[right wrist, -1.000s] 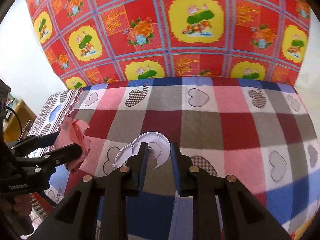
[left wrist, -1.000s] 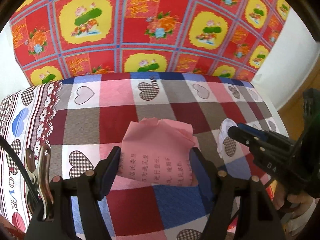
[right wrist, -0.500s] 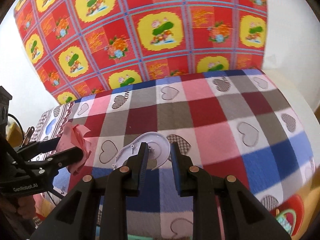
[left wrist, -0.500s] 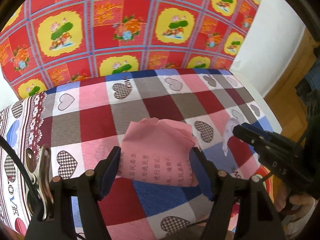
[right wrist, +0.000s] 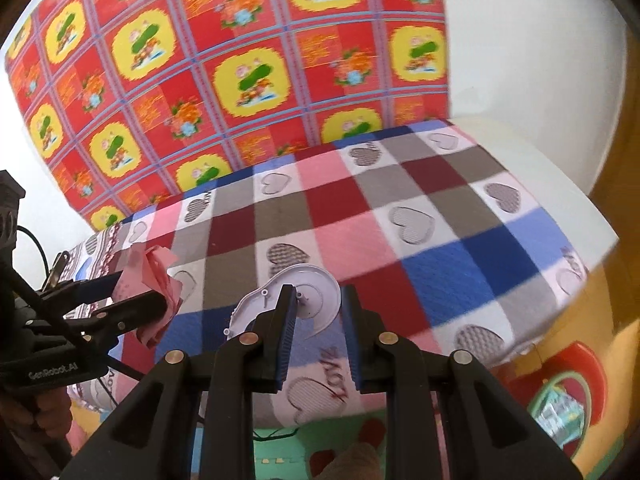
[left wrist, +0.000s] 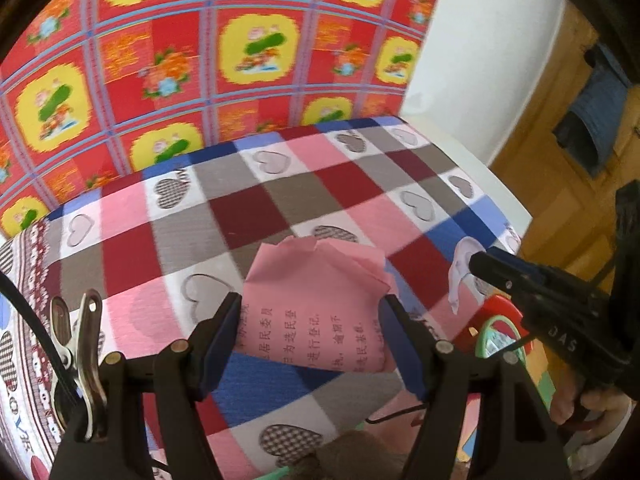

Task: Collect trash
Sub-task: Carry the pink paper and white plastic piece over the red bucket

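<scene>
Left gripper (left wrist: 312, 320) pinching pink paper (left wrist: 316, 300) (printed text); right gripper (right wrist: 318, 312) pinching white plastic piece (right wrist: 308, 300) above checked cloth (right wrist: 400, 208).

Checked blanket (left wrist: 280, 208), floral cloth (left wrist: 200, 60), perhaps wooden door (left wrist: 560, 184).

Both grippers (left wrist: 312, 344) (right wrist: 318, 336) swung right, lifted off checked blanket (left wrist: 248, 208); floor mat (right wrist: 560, 396) visible.

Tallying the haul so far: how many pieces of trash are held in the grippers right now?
2. A crumpled pink printed paper is clamped in the left hand-held gripper; a white round plastic casing is pinched in the right hand-held gripper. More may lie out of view.
</scene>
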